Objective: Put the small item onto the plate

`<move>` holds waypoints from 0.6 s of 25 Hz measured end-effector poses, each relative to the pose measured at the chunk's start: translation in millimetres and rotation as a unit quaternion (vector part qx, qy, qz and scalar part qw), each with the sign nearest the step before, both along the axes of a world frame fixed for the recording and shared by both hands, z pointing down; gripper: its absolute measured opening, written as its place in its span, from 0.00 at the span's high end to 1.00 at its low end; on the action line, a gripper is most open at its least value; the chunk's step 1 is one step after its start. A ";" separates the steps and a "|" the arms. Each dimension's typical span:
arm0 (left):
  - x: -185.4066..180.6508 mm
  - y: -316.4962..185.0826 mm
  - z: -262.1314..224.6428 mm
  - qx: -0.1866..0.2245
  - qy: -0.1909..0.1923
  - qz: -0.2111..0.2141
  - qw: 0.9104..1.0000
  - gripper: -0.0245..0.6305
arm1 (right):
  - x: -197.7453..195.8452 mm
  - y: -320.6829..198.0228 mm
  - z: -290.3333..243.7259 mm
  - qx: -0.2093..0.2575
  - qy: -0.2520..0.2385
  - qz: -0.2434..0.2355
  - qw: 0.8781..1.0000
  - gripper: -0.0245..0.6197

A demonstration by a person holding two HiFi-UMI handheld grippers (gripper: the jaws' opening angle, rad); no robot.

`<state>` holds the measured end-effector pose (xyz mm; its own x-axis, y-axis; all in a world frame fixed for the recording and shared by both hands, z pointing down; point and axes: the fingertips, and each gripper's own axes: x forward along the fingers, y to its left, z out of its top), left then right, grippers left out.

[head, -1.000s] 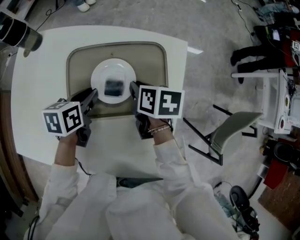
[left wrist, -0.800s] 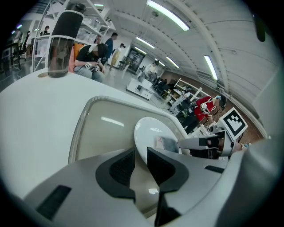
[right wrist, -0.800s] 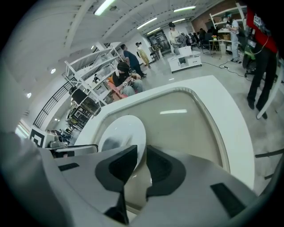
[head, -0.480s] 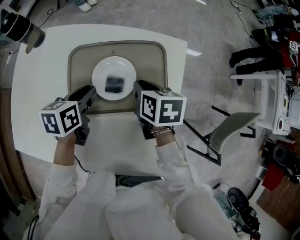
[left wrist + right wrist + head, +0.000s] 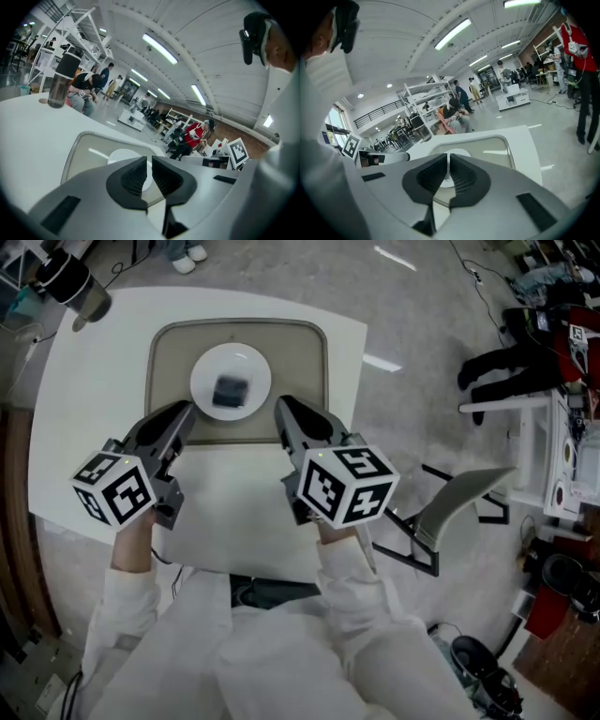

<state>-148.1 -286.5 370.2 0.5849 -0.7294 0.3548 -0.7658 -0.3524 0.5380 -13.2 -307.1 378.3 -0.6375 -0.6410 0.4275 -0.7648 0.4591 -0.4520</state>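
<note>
Head view: small item (image 5: pixel 229 390) on plate (image 5: pixel 210 367) w/ tray (image 5: pixel 302 371) underneath.

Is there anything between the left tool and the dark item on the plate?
Nothing visible. Only bare tray and plate rim lie between the left tool, whose jaws are closing on nothing, and the item.

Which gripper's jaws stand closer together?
The right gripper: its closing jaws nearly touch, empty; the left gripper's, also closing and empty, show a wider gap.
</note>
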 end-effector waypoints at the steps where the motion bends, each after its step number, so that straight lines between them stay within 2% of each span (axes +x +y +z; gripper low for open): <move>1: 1.2 4.4 -9.6 0.017 0.008 -0.004 1.000 0.91 | -0.8 6.0 -8.6 0.011 -0.006 -0.005 1.000 0.92; 3: 4.2 15.3 -26.0 0.045 0.013 -0.011 0.999 0.93 | -2.5 20.0 -25.0 0.029 -0.008 -0.016 0.999 0.92; 8: 19.8 49.1 -56.8 0.095 -0.012 -0.018 0.995 0.94 | -2.6 57.2 -50.9 0.061 0.015 -0.047 0.997 0.93; 12: 40.4 79.9 -71.3 0.117 -0.023 -0.010 0.993 0.95 | 4.5 85.4 -67.1 0.083 0.006 -0.063 0.995 0.93; 15: 56.3 103.7 -69.5 0.119 -0.011 -0.005 0.993 0.95 | 10.6 103.1 -77.7 0.103 -0.002 -0.074 0.992 0.94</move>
